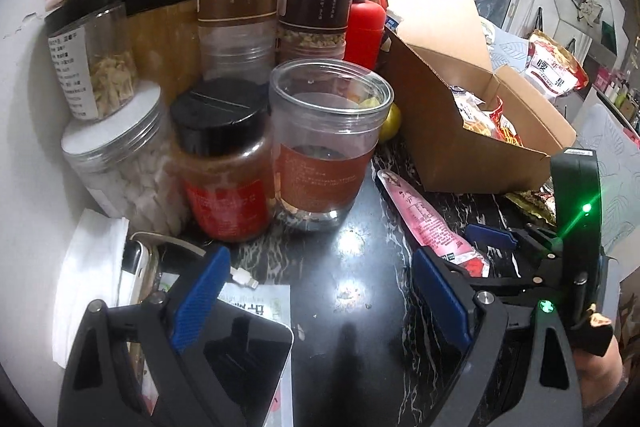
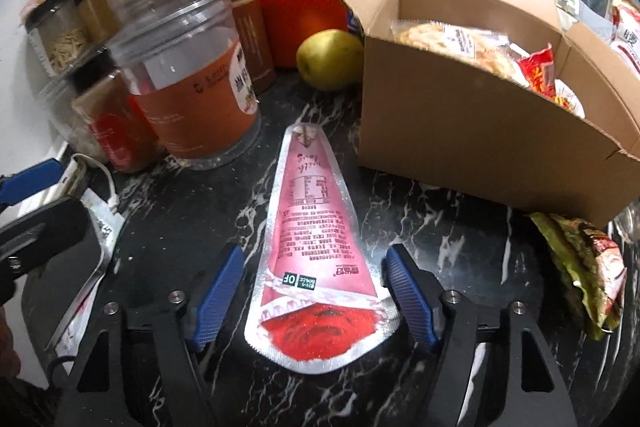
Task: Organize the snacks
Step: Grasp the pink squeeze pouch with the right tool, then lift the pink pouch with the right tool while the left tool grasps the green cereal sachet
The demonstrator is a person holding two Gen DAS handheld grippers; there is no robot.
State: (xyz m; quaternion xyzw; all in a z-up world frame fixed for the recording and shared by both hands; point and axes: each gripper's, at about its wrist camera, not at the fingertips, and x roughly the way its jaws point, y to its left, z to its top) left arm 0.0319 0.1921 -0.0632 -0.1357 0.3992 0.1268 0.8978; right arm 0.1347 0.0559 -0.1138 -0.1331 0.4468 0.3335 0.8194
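Both blue pads of the right gripper (image 2: 314,291) straddle the flat pink-and-red foil snack pouch (image 2: 316,259) at lower centre, jaws apart, not pressing. Bare black marble counter (image 2: 192,211) lies left of it; the open brown cardboard box (image 2: 472,131) crowds the right. Only the left wrist view shows the left gripper (image 1: 320,291), wide and empty.

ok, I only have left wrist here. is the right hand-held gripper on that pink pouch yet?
Observer: Not yet. The right hand-held gripper straddles the wide end of the pink pouch with its jaws open. Bare counter shows between one pad and the foil.
Operator: pouch lying flat?
Observer: Yes, flat on the counter, with its narrow end pointing away toward a yellow-green fruit.
Operator: anything loose by the box?
Observer: A crumpled green packet lies by the near corner of the cardboard box. It is mostly hidden from you.
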